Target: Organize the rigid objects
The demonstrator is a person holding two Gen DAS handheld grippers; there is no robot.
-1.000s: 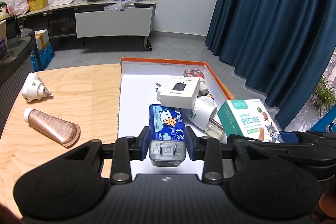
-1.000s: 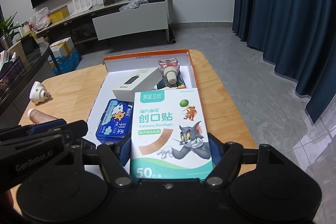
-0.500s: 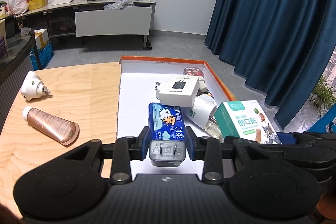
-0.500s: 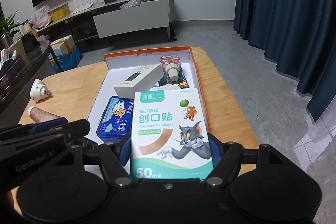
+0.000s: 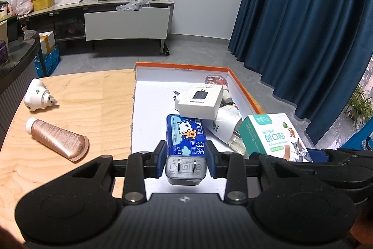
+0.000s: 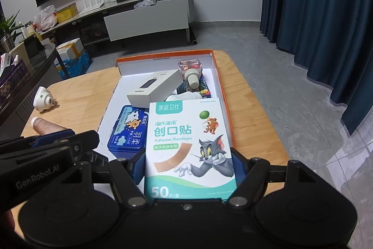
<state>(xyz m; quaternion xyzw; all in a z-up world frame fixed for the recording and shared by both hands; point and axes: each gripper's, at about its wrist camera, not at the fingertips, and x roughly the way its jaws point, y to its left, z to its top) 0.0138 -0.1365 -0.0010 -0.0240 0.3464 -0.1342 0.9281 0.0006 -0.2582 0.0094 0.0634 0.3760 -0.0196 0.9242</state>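
My left gripper (image 5: pixel 185 159) is shut on a dark grey plug adapter (image 5: pixel 185 170) and holds it over the near end of the orange-rimmed white box (image 5: pixel 244 95). My right gripper (image 6: pixel 189 162) is shut on a bandage box (image 6: pixel 189 148) with a cat-and-mouse print, just right of the left gripper; that box also shows in the left wrist view (image 5: pixel 272 138). Inside the orange-rimmed box lie a blue tin (image 5: pixel 186 133), a white charger box (image 5: pixel 201 100), a white bottle (image 5: pixel 225 126) and a red-capped bottle (image 6: pixel 189 67).
On the wooden table (image 5: pixel 70 113) left of the box lie a white plug-in device (image 5: pixel 37 98) and a copper tube (image 5: pixel 56 138). Blue curtains (image 5: pixel 303 27) hang to the right. A TV cabinet (image 5: pixel 126 22) stands at the far wall.
Both grippers have drawn back slightly with their objects still held. The box and its contents look a little farther away.
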